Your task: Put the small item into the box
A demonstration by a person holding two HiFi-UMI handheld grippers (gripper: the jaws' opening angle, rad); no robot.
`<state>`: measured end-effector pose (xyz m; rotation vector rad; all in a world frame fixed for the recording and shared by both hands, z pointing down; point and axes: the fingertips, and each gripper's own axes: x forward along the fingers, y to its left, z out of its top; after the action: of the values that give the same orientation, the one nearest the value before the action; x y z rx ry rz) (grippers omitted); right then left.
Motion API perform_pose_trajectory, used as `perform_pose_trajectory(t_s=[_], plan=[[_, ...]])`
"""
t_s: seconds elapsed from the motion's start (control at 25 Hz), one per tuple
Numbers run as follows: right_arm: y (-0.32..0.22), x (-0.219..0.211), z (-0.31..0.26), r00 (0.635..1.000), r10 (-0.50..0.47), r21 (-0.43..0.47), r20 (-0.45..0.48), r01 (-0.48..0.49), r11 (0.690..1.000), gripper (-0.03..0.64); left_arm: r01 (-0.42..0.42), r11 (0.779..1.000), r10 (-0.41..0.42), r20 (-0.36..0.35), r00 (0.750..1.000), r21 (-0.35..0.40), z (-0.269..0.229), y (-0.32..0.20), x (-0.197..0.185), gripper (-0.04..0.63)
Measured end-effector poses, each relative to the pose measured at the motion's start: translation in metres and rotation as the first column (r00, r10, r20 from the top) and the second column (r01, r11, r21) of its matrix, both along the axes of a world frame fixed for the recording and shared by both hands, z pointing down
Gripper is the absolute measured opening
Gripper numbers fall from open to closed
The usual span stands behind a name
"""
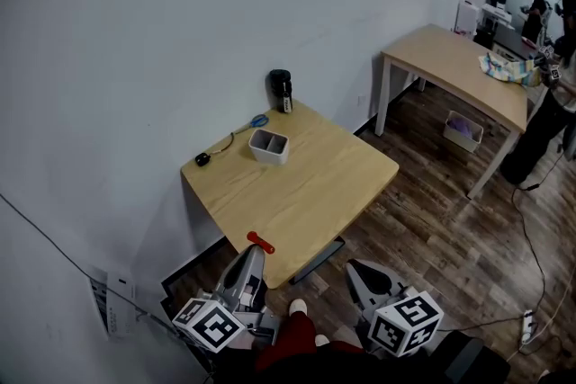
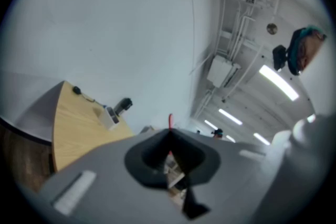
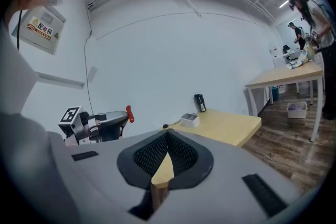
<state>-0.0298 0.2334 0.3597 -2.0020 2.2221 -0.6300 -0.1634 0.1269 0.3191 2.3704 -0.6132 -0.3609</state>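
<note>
**Red item pinched at the tips, box well across the table**

The left gripper point(image 1: 255, 251) hangs off the near edge of the table point(image 1: 315, 193). Its jaws are pressed on the red item point(image 1: 261, 242), and its own view shows the red sliver sticking out just past the tips. That thin hold is my main worry. The item sits at the very end of the jaws, so a quick swing or a knock on the table edge could twist it or shake it loose onto the floor.

The box point(image 1: 269, 146) stands well away from the gripper, towards the wall, so the reach is long. A black cylinder point(image 1: 281, 90) stands behind it, a blue thing point(image 1: 259, 120) lies just beside it, and a cable point(image 1: 227, 141) runs to a small black plug point(image 1: 202, 160). The box looks light. I judge that a jaw touching its rim could push it into those things, or the item could land on the rim and bounce out.

The right gripper point(image 1: 353, 267) waits low to the right with its jaws shut together on nothing, so it is not steadying the box.

The box is white and open-topped, and a divider splits it into two compartments. From here both look empty, though I cannot see their floors well. A basket point(image 1: 463, 129) sits on the floor under the far table with something pale purple in it.
</note>
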Motion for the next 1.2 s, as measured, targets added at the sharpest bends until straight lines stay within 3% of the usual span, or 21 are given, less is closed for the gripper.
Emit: perform_pose_trajectory(t_s=[0.56,1.2], plan=[[-0.050,0.054,0.019,0.998,0.061,-0.039,0.002,-0.061,0.997,0.008,0.001,1.000,-0.002,-0.001,1.000,-0.021,0.015,-0.074,0.046,0.005],[-0.162,0.111,0.029,1.000,-0.011,-0.113,-0.002,0.010,0.994,0.008,0.073,0.992,-0.073,0.007,0.997,-0.098,0.041,-0.174,0.100,0.005]])
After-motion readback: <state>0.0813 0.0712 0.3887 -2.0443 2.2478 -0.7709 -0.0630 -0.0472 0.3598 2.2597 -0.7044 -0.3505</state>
